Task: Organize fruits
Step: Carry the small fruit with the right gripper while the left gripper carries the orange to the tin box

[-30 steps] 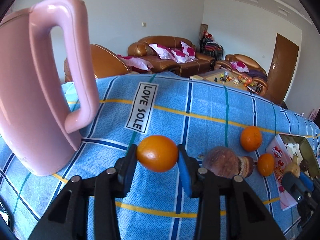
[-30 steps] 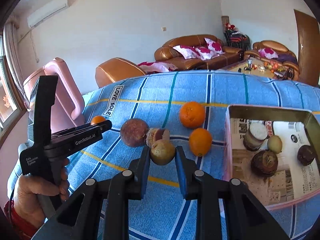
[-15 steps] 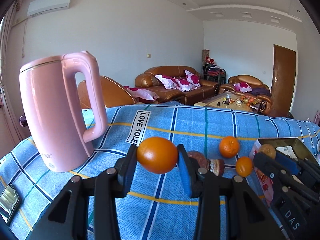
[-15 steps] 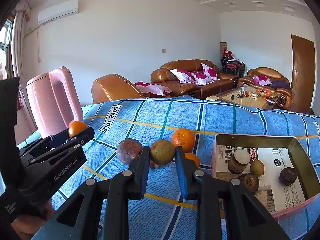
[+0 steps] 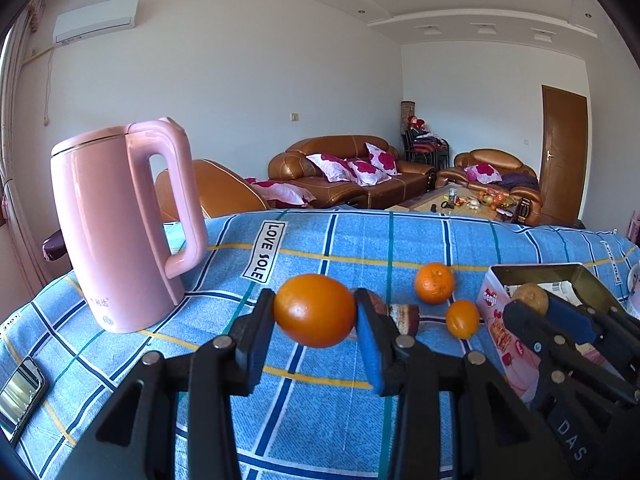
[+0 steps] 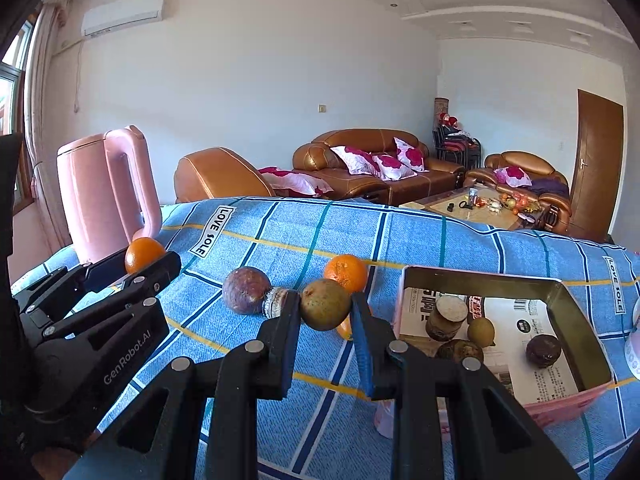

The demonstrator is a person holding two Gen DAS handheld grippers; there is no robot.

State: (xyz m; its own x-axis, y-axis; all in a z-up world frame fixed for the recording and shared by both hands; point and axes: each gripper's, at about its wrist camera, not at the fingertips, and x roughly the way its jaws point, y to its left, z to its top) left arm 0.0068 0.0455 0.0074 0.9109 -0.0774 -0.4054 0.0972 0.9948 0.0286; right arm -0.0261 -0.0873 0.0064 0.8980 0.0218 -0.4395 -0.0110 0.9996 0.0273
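1. The orange (image 5: 315,311) is pinched between the two fingers of the left gripper (image 5: 316,316) and hangs clear above the blue checked cloth, on the kettle side of the tin box (image 6: 580,316). Judging by the task, it is held aloft for carrying to the box.
2. The brownish-green fruit (image 6: 325,304) is clamped the same way in the right gripper (image 6: 326,312), raised above the cloth just beside the box's near left corner. This looks like the carry stage, with release over the box coming next.
3. The tin box, lined with printed paper, sits on the counter (image 6: 280,232) and already holds four items: a cut brown piece (image 6: 446,317), a small yellow-green fruit (image 6: 481,331), a dark round fruit (image 6: 543,351) and a mottled one (image 6: 460,351).
4. Left of the box, loose on the cloth, lie a purple passion fruit (image 6: 246,290) touching a cut half (image 6: 276,302), a large orange (image 5: 434,283) and a smaller orange (image 5: 462,319).
5. Far from the box, beyond the left gripper, stands a pink kettle (image 5: 120,224); a phone (image 5: 20,396) lies at the cloth's edge near it.
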